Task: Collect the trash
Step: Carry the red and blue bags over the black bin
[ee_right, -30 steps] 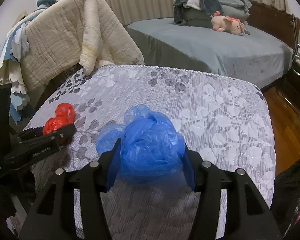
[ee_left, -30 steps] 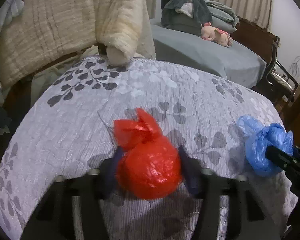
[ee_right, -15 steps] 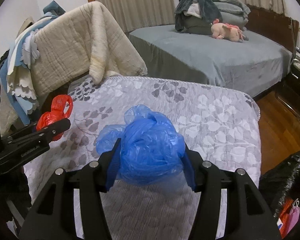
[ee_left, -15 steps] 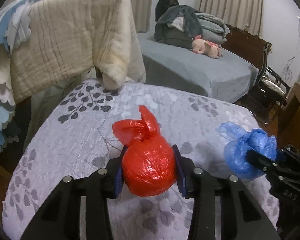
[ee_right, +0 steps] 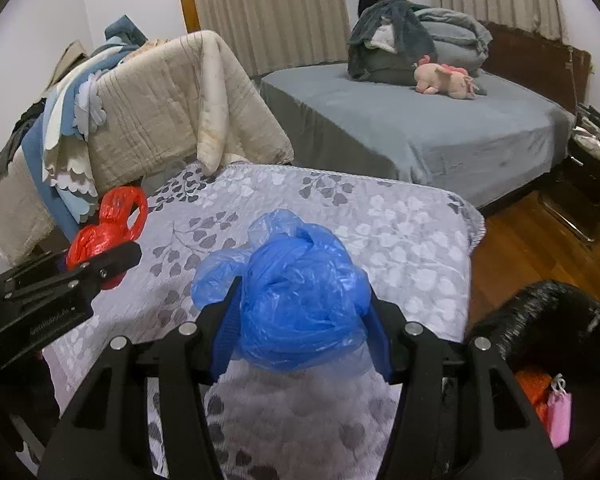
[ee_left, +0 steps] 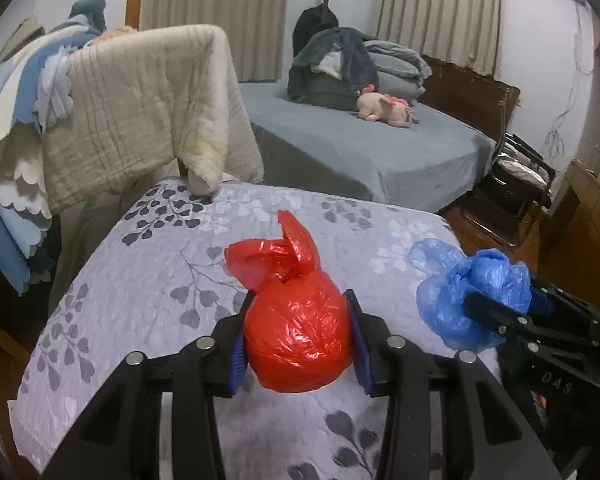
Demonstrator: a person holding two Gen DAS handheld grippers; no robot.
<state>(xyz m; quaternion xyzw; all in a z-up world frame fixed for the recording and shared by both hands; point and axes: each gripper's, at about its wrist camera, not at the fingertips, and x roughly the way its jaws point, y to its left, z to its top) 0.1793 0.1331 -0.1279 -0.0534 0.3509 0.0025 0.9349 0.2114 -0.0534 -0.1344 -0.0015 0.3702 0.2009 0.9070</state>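
Note:
My left gripper [ee_left: 298,336] is shut on a knotted red trash bag [ee_left: 296,332] and holds it above the leaf-patterned quilt [ee_left: 148,280]. My right gripper [ee_right: 302,320] is shut on a knotted blue trash bag [ee_right: 300,304], also held above the quilt [ee_right: 400,240]. The blue bag shows at the right in the left wrist view [ee_left: 472,296]. The red bag shows at the left in the right wrist view [ee_right: 108,236]. A black trash bag's open mouth [ee_right: 540,320] sits low at the right, with orange and pink items inside.
A beige blanket [ee_left: 140,108] and blue-white cloths hang over a rack at the back left. A grey bed [ee_left: 360,148] with piled bedding and a pink plush toy [ee_left: 384,108] stands behind. A dark chair [ee_left: 516,184] and wooden floor [ee_right: 540,232] lie to the right.
Both grippers have lifted and pulled back from the quilt with their bags. The left gripper closed onto the red bag. The black trash bag has come further into the right wrist view.

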